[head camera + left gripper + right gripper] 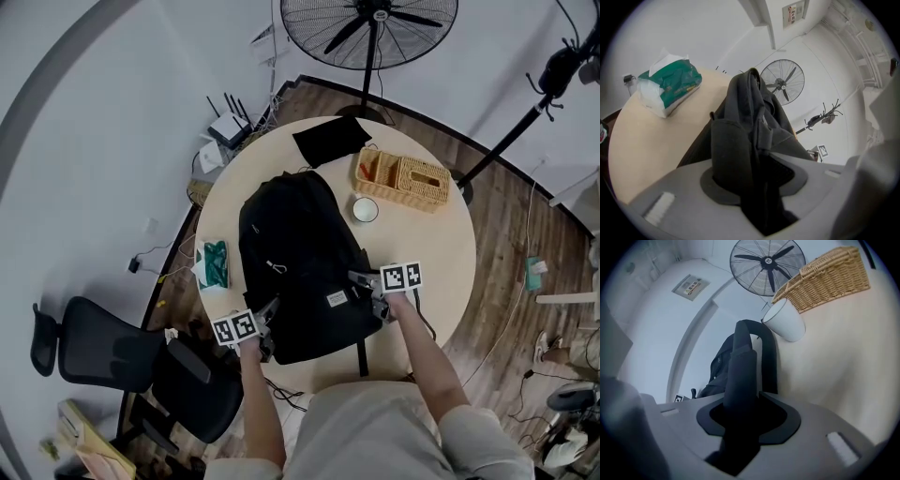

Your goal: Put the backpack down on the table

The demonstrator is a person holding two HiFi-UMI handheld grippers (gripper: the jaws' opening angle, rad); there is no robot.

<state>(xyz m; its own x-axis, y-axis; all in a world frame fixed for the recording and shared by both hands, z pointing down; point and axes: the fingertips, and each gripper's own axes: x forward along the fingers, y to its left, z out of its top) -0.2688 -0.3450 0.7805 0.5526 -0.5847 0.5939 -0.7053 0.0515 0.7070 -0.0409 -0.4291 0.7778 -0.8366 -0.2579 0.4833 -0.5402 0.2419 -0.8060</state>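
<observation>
1. Round pale bench (pixel 441 272), seen from above.
2. Black backpack (pixel 295 253) lies flat on the bench, left of centre, front face up. Its lower end is at the near edge, between both grippers.
3. Floor fan (pixel 368 23) stands beyond the far edge, off the bench.
4. Black office chair (pixel 103 352) on the floor, near left.
5. Wicker basket (pixel 403 181) on the far right of the bench, well apart from the backpack.
6. Flat black item (pixel 331 139) at the far edge, type unclear.
7. Green tissue pack (pixel 214 263) at the left edge, just beside the backpack.
8. L gripper (pixel 267 323) at the backpack's near-left corner. Fingers partly open, padded strap (pixel 731 150) and bunched fabric run between them, not visibly clamped.
9. R gripper (pixel 367 289) at the near-right corner. Fingers partly open, black loop strap (pixel 743 371) sits between them with slack on both sides.
10. White cup (pixel 365 209) sits between basket and backpack, close to the backpack's right side.
</observation>
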